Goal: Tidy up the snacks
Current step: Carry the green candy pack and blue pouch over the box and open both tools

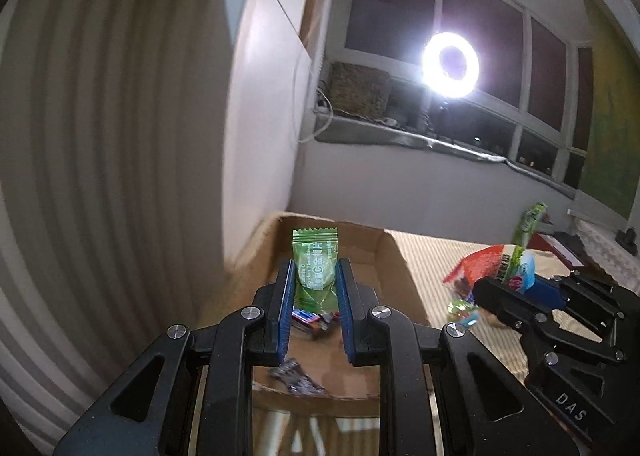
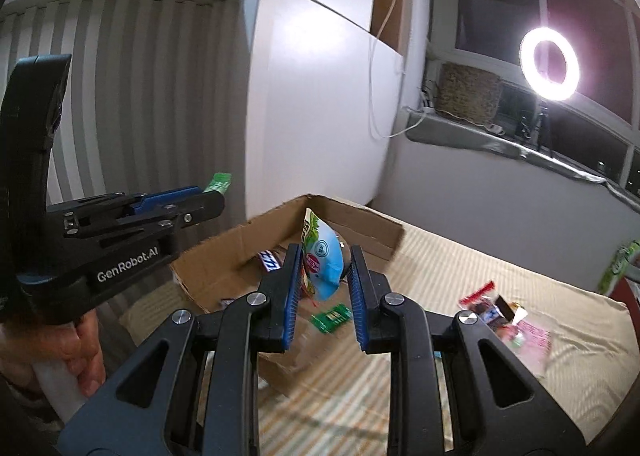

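Note:
My left gripper (image 1: 316, 265) is shut on a small green candy packet (image 1: 315, 270), held upright above an open cardboard box (image 1: 362, 242). In the right wrist view the same gripper (image 2: 214, 198) shows at the left, with the green packet (image 2: 218, 182) poking out of its tip. My right gripper (image 2: 326, 252) is shut on a blue, white and red snack pouch (image 2: 326, 264) over the box's (image 2: 224, 256) near right edge. From the left wrist view, the right gripper (image 1: 490, 290) and its pouch (image 1: 508, 268) sit to the right of the box.
Several wrapped snacks (image 1: 296, 376) lie in the box, among them a blue bar (image 2: 270, 261) and a green packet (image 2: 332, 316). Loose snacks (image 2: 500, 316) lie on the striped tablecloth at the right, with a tall green pack (image 2: 620, 266) beyond. A hand (image 2: 80, 352) shows at lower left.

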### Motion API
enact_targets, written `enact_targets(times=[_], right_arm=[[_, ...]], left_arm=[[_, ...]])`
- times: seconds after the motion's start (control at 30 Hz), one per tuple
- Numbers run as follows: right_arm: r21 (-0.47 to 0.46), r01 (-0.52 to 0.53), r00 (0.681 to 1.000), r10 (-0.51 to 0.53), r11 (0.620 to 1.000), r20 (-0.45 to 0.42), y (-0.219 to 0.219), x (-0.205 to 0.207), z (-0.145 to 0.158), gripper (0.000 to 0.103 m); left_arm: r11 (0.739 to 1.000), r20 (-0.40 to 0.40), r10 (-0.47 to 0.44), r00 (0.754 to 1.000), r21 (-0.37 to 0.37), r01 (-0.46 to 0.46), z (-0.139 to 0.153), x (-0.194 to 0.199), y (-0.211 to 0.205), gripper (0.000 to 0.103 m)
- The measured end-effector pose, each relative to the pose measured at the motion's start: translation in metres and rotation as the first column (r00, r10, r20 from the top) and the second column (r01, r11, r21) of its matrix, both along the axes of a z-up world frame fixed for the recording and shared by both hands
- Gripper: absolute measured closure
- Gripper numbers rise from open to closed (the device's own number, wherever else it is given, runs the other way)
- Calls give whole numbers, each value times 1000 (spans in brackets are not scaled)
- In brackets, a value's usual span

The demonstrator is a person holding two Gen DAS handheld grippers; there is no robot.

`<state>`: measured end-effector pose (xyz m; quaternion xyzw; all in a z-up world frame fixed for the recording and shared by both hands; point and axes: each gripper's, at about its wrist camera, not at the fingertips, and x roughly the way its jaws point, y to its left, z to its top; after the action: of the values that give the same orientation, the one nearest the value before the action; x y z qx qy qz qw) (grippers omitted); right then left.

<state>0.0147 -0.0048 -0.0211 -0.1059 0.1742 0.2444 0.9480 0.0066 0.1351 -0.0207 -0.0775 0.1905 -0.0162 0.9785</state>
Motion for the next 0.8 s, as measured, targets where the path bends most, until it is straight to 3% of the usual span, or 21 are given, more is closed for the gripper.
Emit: enact_targets(times=[0.43,0.47,0.5,0.53,0.57,0.6,0.67,0.8], right_arm=[[-19,-55,989,52,998,-137,27,53,-47,76],[-20,-52,989,49,998,-137,27,54,-50,64],[-18,-50,990,47,999,-136,28,56,-53,44],[-14,-45,990,42,999,-131,27,58,-55,35],[-12,-40,991,39,999,-126,27,59,-56,30],[-9,-38,992,36,999,-118,26,59,-56,30],[-12,-36,993,35,999,-113,25,58,-56,30],[-10,-38,994,37,999,-102,31,57,-52,30]], left_arm=[[1000,-80,-5,997,3,5,-27,28,1,84],[1000,-90,-5,996,2,6,-29,30,2,81],[1000,-100,-6,995,-4,6,-32,33,3,78],[1000,-109,3,994,-5,-4,-35,35,4,74],[1000,-113,12,993,-8,-13,-36,36,6,62],[1000,-111,17,994,-11,-19,-35,35,6,48],[999,-97,38,995,-15,-39,-33,32,10,38],[998,-92,62,994,-27,-64,-29,31,21,33]])
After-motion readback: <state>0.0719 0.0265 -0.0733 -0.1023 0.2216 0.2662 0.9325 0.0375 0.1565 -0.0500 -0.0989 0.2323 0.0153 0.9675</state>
